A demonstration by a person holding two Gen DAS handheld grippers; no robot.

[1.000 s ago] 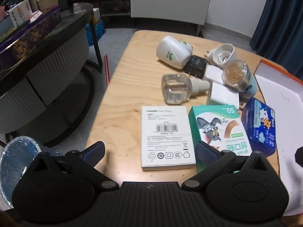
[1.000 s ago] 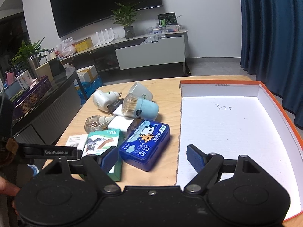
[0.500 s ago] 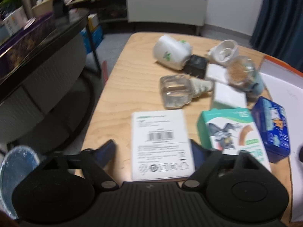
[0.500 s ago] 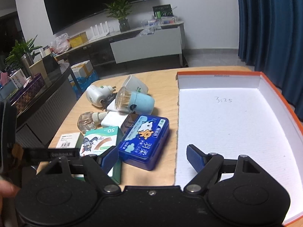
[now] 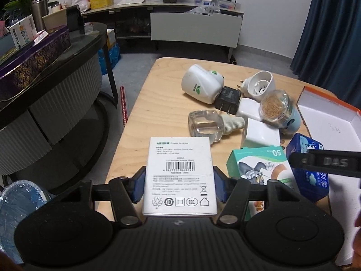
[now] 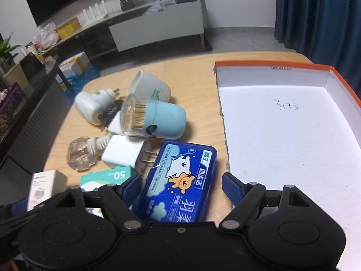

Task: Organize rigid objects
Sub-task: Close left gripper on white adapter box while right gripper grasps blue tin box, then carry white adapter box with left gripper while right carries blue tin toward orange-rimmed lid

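1. Pale wooden table point(image 5: 144, 122) in a dim living room; blue curtain point(image 6: 315, 11) behind.
2. Left gripper point(image 5: 179, 186), just closing, pinching white adapter box point(image 5: 179, 176) at table's near edge.
3. Right gripper point(image 6: 181, 188) spread around blue case point(image 6: 178, 185), beside orange-rimmed tray point(image 6: 338, 74).

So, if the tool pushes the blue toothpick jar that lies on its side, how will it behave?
The toothpick jar is round and lies on its side, so it will probably roll. It rests against the white charger, which may shift with it. Its clear lid looks like hard, smooth plastic, perhaps slippery.

white box point(image 5: 180, 176): "power adapter"; tray point(image 6: 293, 135): "3:25"
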